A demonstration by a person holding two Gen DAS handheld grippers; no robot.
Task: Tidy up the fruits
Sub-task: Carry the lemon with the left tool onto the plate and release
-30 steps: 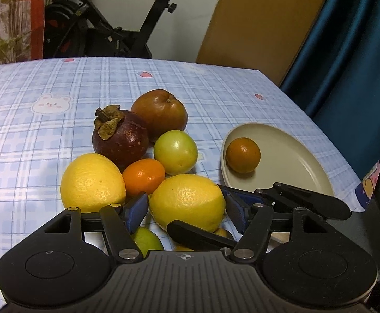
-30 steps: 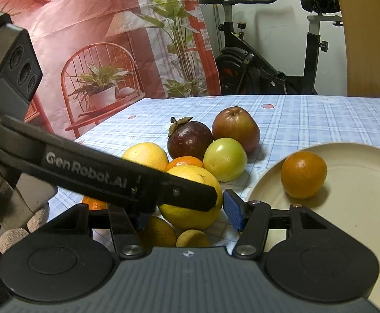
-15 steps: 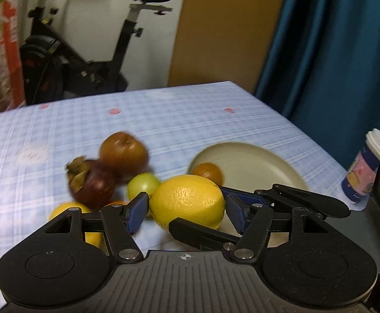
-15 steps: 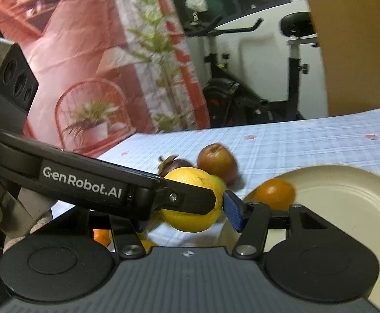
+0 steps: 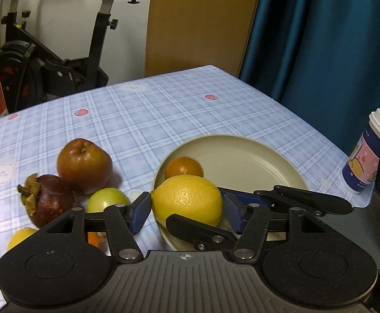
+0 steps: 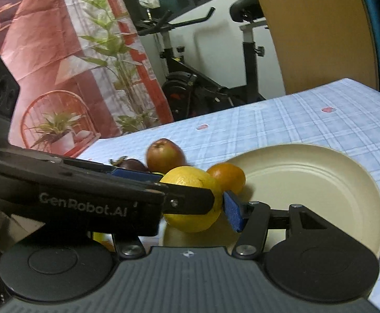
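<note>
- Change from a second earlier: the lemon (image 5: 187, 199), then resting among the fruit on the checked cloth (image 5: 143, 114), is now lifted over the near rim of the cream plate (image 5: 244, 154), beside the orange (image 5: 183, 167)
- Left gripper (image 5: 186, 210): jaws have just been closing, blue pads pressing both ends of the lemon
- Right gripper (image 6: 192, 203): half-open around the same lemon; contact cannot be told
- Lemon: yellow, dimpled, oval

The lemon (image 5: 187, 199), a second ago down among the fruit pile beside the plate (image 5: 255, 156), now hangs over the plate's near rim, just in front of the orange (image 5: 184, 166). The left hand-held gripper (image 5: 186, 210) has just been closing, with the lemon between its jaws.
</note>
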